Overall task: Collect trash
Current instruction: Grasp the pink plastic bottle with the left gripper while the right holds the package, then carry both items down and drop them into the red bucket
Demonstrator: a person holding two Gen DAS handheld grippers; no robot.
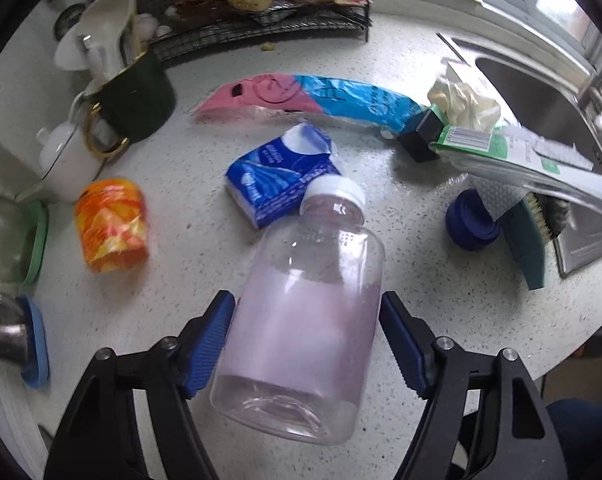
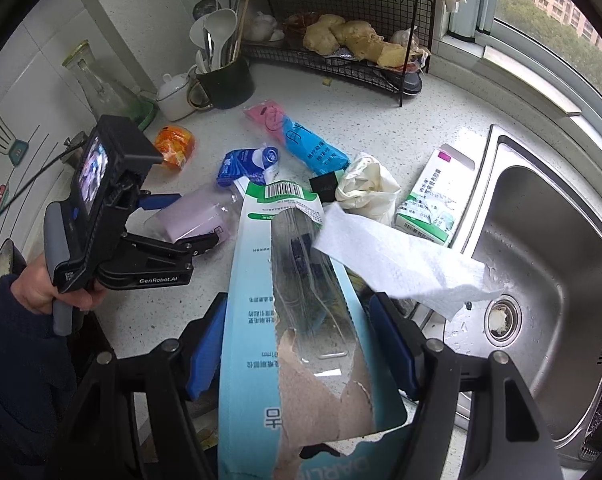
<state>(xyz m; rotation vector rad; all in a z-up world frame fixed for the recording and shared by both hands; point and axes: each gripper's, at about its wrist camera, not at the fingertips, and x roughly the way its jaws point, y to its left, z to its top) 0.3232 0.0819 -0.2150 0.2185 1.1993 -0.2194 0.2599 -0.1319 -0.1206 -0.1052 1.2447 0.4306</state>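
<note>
A clear plastic bottle (image 1: pixel 301 320) with a white cap and pale pink tint lies on the speckled counter (image 1: pixel 205 272), and my left gripper (image 1: pixel 307 304) is shut on its body, blue pads against both sides. The right wrist view shows the same bottle (image 2: pixel 197 216) in the left gripper (image 2: pixel 189 220), held by a hand in a dark sleeve. My right gripper (image 2: pixel 301 312) is shut on a torn teal-and-white blister pack (image 2: pixel 253 320) with a white paper towel (image 2: pixel 401 268) draped over it. Loose on the counter lie a blue tissue pack (image 1: pixel 277 184), an orange wrapper (image 1: pixel 111 224) and a pink-and-blue bag (image 1: pixel 313 96).
A steel sink (image 2: pixel 541 240) opens on the right, with a green-and-white medicine box (image 2: pixel 433 200) and a crumpled cream wad (image 2: pixel 365 188) beside it. A dark mug of utensils (image 1: pixel 137 96), a white teapot (image 1: pixel 65 152) and a wire rack (image 2: pixel 341 60) line the back. A blue cap (image 1: pixel 469 220) lies near a teal brush (image 1: pixel 529 240).
</note>
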